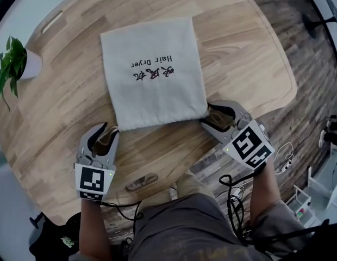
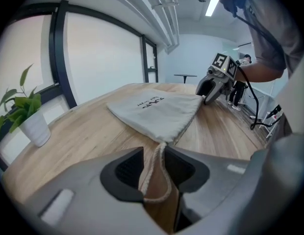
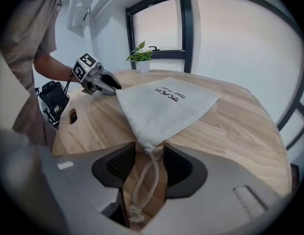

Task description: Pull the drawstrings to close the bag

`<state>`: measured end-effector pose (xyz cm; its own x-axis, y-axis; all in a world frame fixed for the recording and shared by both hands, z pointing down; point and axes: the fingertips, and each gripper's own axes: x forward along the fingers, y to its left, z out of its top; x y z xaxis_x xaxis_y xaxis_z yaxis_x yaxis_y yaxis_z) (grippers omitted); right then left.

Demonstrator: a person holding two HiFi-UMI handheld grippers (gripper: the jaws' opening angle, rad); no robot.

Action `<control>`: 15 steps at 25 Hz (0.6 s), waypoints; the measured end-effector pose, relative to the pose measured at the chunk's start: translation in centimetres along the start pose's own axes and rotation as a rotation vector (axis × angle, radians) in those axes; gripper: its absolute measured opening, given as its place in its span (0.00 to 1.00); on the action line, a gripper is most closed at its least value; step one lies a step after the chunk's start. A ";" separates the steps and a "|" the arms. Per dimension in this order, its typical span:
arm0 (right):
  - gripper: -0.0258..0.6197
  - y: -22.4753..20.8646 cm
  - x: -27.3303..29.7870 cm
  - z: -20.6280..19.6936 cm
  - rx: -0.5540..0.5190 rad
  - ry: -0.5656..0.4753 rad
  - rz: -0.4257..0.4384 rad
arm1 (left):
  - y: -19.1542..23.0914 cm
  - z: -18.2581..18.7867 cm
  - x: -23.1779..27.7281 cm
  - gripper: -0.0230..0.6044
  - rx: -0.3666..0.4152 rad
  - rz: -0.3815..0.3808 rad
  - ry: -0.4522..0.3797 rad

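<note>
A beige cloth bag [image 1: 152, 72] printed "Hair Dryer" lies flat on the round wooden table [image 1: 244, 42], its mouth toward me. My left gripper [image 1: 103, 132] sits at the bag's near left corner. In the left gripper view [image 2: 154, 155] a looped drawstring [image 2: 159, 180] lies between its jaws, which stand apart around it. My right gripper [image 1: 214, 116] is at the near right corner. In the right gripper view [image 3: 149, 153] the knotted drawstring [image 3: 144, 185] runs from the bag's corner [image 3: 152, 143] down between its open jaws without being pinched.
A potted plant [image 1: 13, 61] in a white pot stands at the table's left edge. A slot handle [image 1: 141, 182] is cut near the table's front edge. Cables and a white rack [image 1: 315, 194] lie on the floor to the right.
</note>
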<state>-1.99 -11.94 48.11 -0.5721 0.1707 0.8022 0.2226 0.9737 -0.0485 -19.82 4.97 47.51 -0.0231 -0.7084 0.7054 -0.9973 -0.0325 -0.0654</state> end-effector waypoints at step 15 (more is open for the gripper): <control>0.11 -0.8 -1.2 -1.7 -0.023 0.101 -0.162 | 0.6 -0.4 0.2 0.06 0.037 0.005 0.079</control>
<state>-0.08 -13.21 48.19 -0.5196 -0.0050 0.8544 0.1528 0.9833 0.0987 -20.41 5.11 47.88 -0.0347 -0.6506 0.7586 -0.9940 -0.0564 -0.0938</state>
